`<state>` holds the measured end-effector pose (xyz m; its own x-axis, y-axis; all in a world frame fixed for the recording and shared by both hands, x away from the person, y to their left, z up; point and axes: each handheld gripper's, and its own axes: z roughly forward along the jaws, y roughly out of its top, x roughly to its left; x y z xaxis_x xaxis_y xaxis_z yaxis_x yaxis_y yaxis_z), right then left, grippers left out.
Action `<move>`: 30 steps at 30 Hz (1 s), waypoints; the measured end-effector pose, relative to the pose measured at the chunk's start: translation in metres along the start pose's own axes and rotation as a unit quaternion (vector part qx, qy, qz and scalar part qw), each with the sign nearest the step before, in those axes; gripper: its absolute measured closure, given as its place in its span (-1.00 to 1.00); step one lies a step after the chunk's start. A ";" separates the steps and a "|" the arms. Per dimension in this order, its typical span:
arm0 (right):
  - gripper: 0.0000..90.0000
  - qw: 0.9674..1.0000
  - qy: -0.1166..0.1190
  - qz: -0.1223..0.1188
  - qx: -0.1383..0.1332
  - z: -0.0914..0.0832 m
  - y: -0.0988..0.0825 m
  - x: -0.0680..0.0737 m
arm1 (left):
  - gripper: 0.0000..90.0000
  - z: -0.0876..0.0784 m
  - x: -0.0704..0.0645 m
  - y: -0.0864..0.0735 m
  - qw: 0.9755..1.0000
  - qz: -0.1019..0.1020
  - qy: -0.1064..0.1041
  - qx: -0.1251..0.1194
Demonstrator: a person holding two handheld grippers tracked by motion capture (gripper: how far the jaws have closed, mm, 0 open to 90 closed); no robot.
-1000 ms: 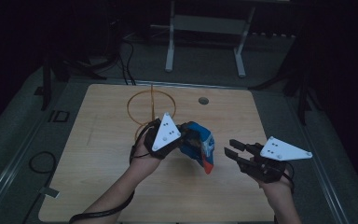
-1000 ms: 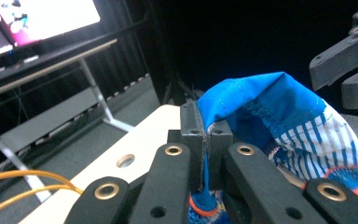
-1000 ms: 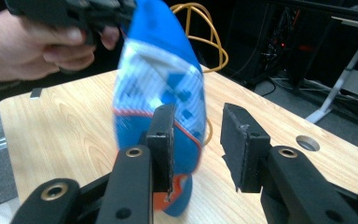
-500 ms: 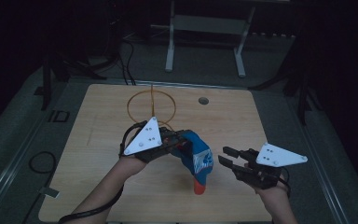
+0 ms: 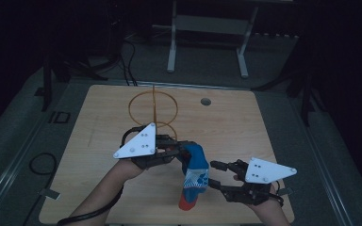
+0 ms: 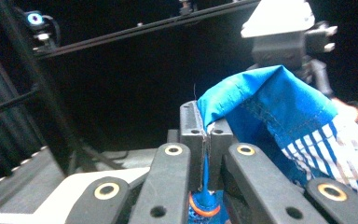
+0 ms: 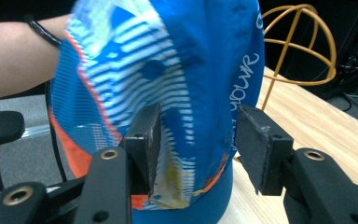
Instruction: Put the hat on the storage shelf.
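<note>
- Blue cap (image 5: pixel 195 174) — cloth, w/ white-striped panel and orange trim — hangs upright over the front part of the bench (image 5: pixel 99 141), lower orange end (image 5: pixel 185 203) at or just above the wood; can't tell if it touches.
- Right gripper view: cap (image 7: pixel 177 93) crown turned toward the camera, button visible in the stripes, white lettering down the plain blue side.
- Left gripper (image 5: pixel 181 151) clenched on the cap's upper blue edge. Left gripper view: both pads (image 6: pixel 191 135) pressed together, thin fold of blue fabric (image 6: pixel 270 93) pinched between and draping off to the right.
- Right gripper (image 5: pixel 215 173) just beside the cap's lower half, on its right in the high view. Jaws have just been opening. In its own view, right gripper (image 7: pixel 196 140) has the cap between the jaws: left pad looks close against the striped fabric, right pad (image 7: pixel 254 144) stands clear w/ a gap — not grasping, released.
- Forearm (image 7: pixel 14 60) w/ dark wristband behind the cap in right gripper view.
- Orange wire stand (image 5: pixel 154 109) — two crossed hoops — upright on the bench, behind the left gripper, apart from the cap. Also seen behind the cap in right gripper view (image 7: pixel 303 51).
- Round hole (image 5: pixel 206 101) in bench top near the far edge, right of the stand.
- Metal frame legs (image 5: pixel 172 52) on the floor beyond the bench; dim lighting overall.
</note>
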<state>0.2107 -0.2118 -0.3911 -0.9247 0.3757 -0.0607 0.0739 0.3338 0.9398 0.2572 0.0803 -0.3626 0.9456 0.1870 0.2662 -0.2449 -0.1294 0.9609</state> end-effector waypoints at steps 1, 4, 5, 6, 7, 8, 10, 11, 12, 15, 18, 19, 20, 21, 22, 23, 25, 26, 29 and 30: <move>0.11 1.000 -0.005 0.001 0.005 0.003 0.000 0.000 | 1.00 0.000 0.000 0.000 1.000 -0.004 -0.004 -0.002; 0.26 1.000 0.001 0.007 0.002 0.009 0.000 0.000 | 1.00 -0.001 -0.001 0.000 1.000 -0.007 -0.010 -0.008; 0.30 1.000 -0.003 0.006 0.003 0.010 0.000 0.000 | 1.00 -0.002 -0.001 0.000 1.000 -0.006 -0.008 -0.009; 0.42 1.000 -0.002 0.006 0.004 0.012 0.000 0.000 | 1.00 -0.002 -0.001 0.000 1.000 -0.008 -0.008 -0.010; 0.49 1.000 0.000 0.006 0.001 0.013 0.000 0.001 | 1.00 -0.002 -0.001 -0.001 1.000 -0.011 -0.009 -0.012; 0.56 1.000 -0.002 0.006 -0.001 0.014 0.001 0.001 | 0.99 -0.003 -0.001 -0.001 1.000 -0.008 -0.007 -0.011; 0.79 1.000 -0.006 0.001 0.001 0.015 0.002 0.001 | 0.99 -0.003 -0.001 -0.001 1.000 -0.007 -0.005 -0.007; 0.85 1.000 -0.014 0.000 0.001 0.016 0.002 0.001 | 0.99 -0.004 -0.001 -0.001 1.000 -0.008 -0.002 -0.006; 0.92 1.000 -0.016 0.003 0.001 0.016 0.002 0.001 | 0.99 -0.005 0.000 -0.002 1.000 -0.008 -0.001 -0.003; 0.98 1.000 -0.025 0.007 0.003 0.015 0.001 -0.002 | 0.99 -0.009 0.001 -0.005 1.000 -0.009 0.008 0.010; 0.99 0.999 -0.034 0.006 0.002 0.011 0.001 -0.003 | 0.99 -0.013 0.002 -0.009 1.000 -0.013 0.014 0.021; 0.99 0.999 -0.037 0.004 0.000 0.010 0.001 -0.003 | 0.99 -0.014 0.003 -0.011 0.999 -0.014 0.016 0.025; 0.99 0.999 -0.040 0.004 0.000 0.009 0.001 -0.003 | 0.99 -0.015 0.003 -0.013 0.999 -0.017 0.015 0.026; 1.00 0.999 -0.040 0.003 0.000 0.008 0.001 -0.004 | 0.99 -0.017 0.003 -0.014 0.999 -0.019 0.016 0.028; 1.00 0.999 -0.041 0.002 0.000 0.006 0.002 -0.004 | 0.99 -0.018 0.003 -0.016 0.999 -0.021 0.017 0.030; 1.00 0.999 -0.042 0.003 -0.001 0.005 0.002 -0.005 | 0.99 -0.019 0.003 -0.017 0.999 -0.023 0.016 0.032; 1.00 0.999 -0.044 0.003 -0.002 0.004 0.002 -0.006 | 0.99 -0.020 0.003 -0.018 0.999 -0.024 0.017 0.034; 1.00 0.999 -0.044 0.003 -0.002 0.002 0.003 -0.006 | 0.99 -0.022 0.003 -0.021 0.999 -0.024 0.016 0.040; 1.00 0.999 -0.047 0.007 -0.012 -0.005 0.006 -0.011 | 0.99 -0.023 0.001 -0.024 0.999 -0.022 0.014 0.046; 1.00 0.999 -0.049 0.006 -0.015 -0.007 0.007 -0.012 | 0.99 -0.023 0.001 -0.024 0.998 -0.022 0.014 0.050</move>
<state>0.2200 -0.2196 -0.3812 -0.8830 0.4625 -0.0797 0.0726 0.3023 0.9504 0.2587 0.1061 -0.3838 0.9484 0.2211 0.2273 -0.1794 -0.2168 0.9596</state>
